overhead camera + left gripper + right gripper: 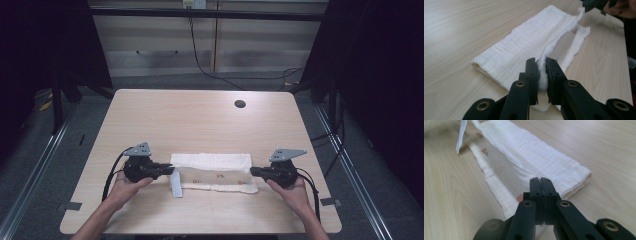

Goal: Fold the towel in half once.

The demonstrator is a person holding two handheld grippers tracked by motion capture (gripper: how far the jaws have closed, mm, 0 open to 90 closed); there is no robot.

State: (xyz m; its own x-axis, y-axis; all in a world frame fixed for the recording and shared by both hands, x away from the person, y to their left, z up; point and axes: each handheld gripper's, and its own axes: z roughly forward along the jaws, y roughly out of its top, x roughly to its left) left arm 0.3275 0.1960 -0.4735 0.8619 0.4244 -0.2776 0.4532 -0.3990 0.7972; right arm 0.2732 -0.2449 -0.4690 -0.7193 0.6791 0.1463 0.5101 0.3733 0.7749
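Observation:
A white cloth [212, 162] with small red prints lies folded on the wooden table [200, 120], near the front. My left gripper [171, 170] is at the cloth's left end. In the left gripper view its jaws [541, 62] are shut on a raised fold of the cloth's [524, 42] edge. My right gripper [253, 171] is at the right end, and its own view shows it [540, 180] shut on a thin layer of the cloth [529, 152]. The lifted edge runs between both grippers. The other gripper [594, 3] shows at the far end of that edge.
A round cable hole [240, 104] sits at the table's far right. A loose cloth corner [176, 190] hangs down at the left end. Bare wood surrounds the cloth on all sides. Cabinets [210, 45] and cables stand beyond the table.

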